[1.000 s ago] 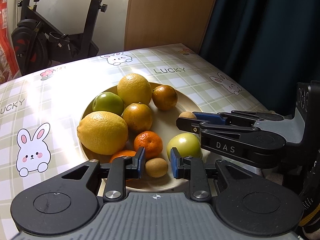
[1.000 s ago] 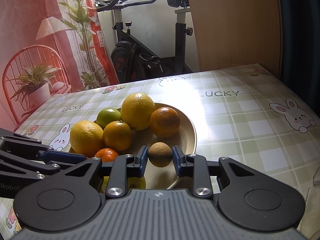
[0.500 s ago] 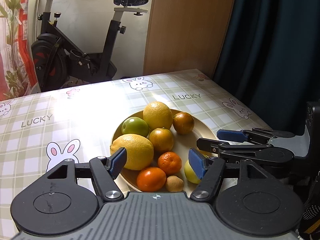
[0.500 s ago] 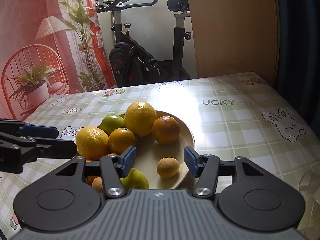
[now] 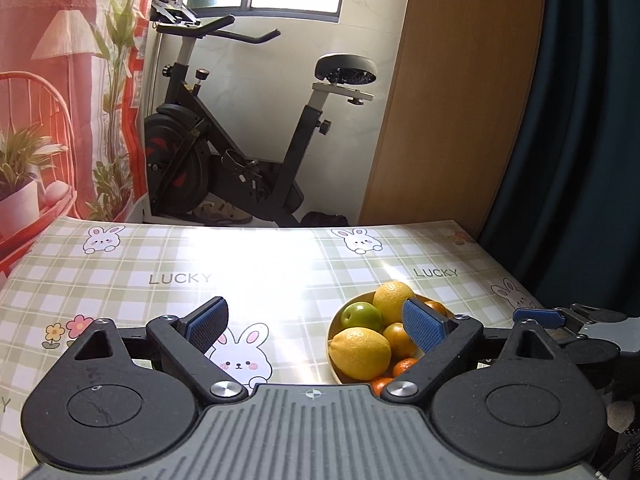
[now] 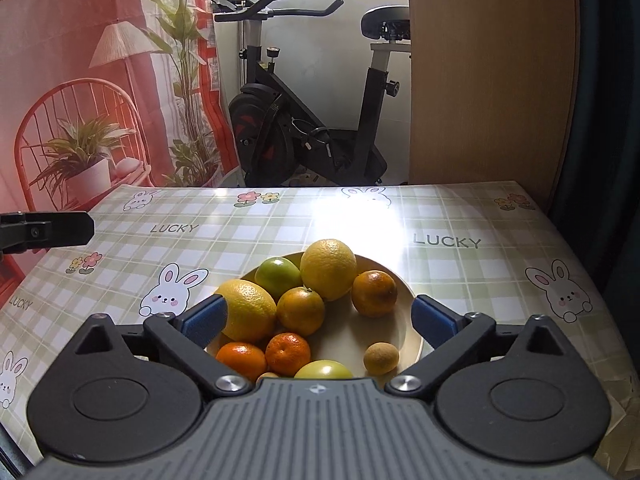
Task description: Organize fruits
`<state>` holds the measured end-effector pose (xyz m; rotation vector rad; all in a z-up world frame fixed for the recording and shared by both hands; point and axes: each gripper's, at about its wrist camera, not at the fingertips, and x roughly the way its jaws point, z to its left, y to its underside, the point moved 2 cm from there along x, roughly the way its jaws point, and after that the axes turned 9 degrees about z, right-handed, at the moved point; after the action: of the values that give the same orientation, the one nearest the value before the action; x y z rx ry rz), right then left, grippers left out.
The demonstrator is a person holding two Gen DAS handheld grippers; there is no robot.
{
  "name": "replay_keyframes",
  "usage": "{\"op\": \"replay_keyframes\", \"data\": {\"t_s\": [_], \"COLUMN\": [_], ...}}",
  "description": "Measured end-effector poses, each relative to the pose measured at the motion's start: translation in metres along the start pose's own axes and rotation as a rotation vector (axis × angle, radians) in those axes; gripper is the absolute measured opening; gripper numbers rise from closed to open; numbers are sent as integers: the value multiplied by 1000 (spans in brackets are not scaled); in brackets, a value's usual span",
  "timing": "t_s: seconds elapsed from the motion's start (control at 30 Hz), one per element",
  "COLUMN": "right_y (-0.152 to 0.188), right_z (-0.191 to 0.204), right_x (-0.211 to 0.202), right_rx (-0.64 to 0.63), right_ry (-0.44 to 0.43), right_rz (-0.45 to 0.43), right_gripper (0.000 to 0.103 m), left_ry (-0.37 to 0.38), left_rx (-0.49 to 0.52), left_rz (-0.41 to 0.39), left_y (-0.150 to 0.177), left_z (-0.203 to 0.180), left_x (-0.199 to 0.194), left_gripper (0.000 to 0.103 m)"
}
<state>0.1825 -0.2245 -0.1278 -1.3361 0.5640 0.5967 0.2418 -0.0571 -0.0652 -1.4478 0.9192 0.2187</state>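
Note:
A cream plate (image 6: 404,344) on the checked tablecloth holds several fruits: two lemons (image 6: 328,268), green apples (image 6: 278,278), oranges (image 6: 374,293), tangerines (image 6: 287,353) and a small brown kiwi (image 6: 381,357). My right gripper (image 6: 320,318) hangs open above the plate's near side, with nothing between its fingers. In the left wrist view the plate (image 5: 334,372) sits low at the right, partly behind one finger. My left gripper (image 5: 316,324) is open and empty, raised and drawn back left of the plate. The right gripper's tip (image 5: 538,317) shows at the far right.
A tablecloth (image 6: 440,220) with rabbits and LUCKY print covers the table. Behind the table stand an exercise bike (image 5: 240,160), a wooden panel (image 5: 448,100) and a dark curtain (image 5: 580,120). Crinkled clear plastic (image 6: 620,432) lies by the table's near right edge.
Both grippers opened, letting go of the small kiwis, which now lie on the plate. Both pulled up and back; the left one swung left, away from the plate.

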Motion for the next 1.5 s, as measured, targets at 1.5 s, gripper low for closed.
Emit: {"op": "replay_keyframes", "data": {"t_s": [1.5], "right_y": [-35], "right_z": [58], "right_x": [-67], "right_rx": [-30], "right_ry": [-73], "right_rz": [-137], "right_gripper": [102], "left_ry": [-199], "left_rx": [-72], "left_rz": [-149], "left_y": [-12], "left_z": [17], "left_x": [-80], "left_gripper": [100]}}
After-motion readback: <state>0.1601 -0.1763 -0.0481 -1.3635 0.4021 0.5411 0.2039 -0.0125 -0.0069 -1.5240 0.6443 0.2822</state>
